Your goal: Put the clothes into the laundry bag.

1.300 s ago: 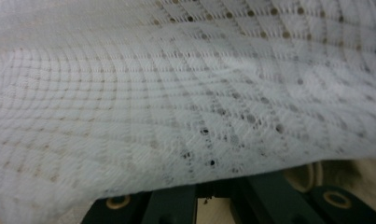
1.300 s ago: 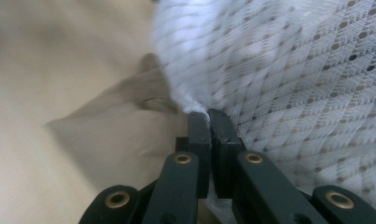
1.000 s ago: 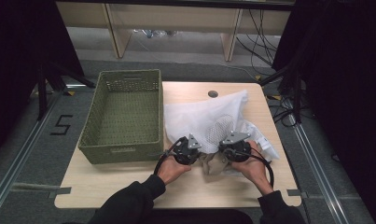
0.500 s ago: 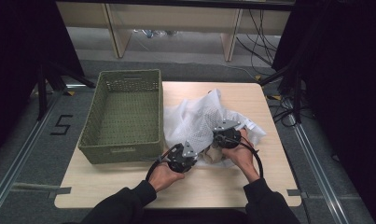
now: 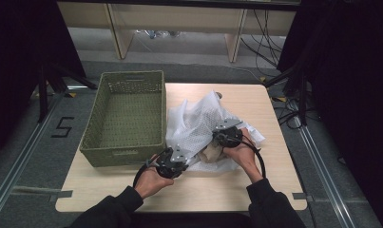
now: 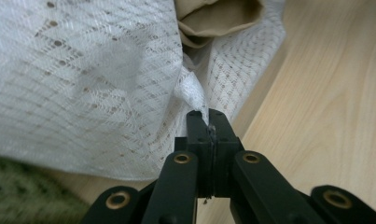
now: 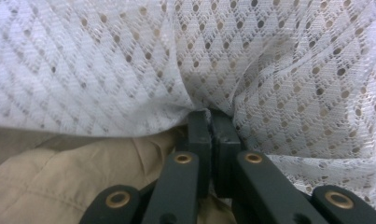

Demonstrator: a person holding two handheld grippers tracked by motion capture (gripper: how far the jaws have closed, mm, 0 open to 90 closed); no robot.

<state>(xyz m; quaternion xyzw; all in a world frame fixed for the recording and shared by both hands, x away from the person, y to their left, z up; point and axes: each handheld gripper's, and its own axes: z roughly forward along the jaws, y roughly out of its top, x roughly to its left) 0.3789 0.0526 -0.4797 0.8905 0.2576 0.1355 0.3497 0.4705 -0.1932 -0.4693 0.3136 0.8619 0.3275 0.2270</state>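
Left gripper point(image 5: 174, 160) low at the near edge of the table point(image 5: 274, 190), jaws pressed together on a thin fold of the white mesh fabric point(image 5: 198, 123), and the left gripper view shows that pinch clearly, a little peak of net caught right at the tips. To its left sits the green woven basket point(image 5: 125, 118), with the mesh touching its right wall. Moving right, the fabric is heaped mid-table, a see-through white net with a diamond pattern of small holes, bunched and creased, and a tan cloth point(image 5: 210, 153) peeks out from under it between the two tools. Right gripper point(image 5: 225, 134) is clamped on the mesh too, jaws closed with net bunched over them. This looks light, limp and snag-prone, likely to sag and stretch; hems or gathered folds look like the safest hold, not single strands.
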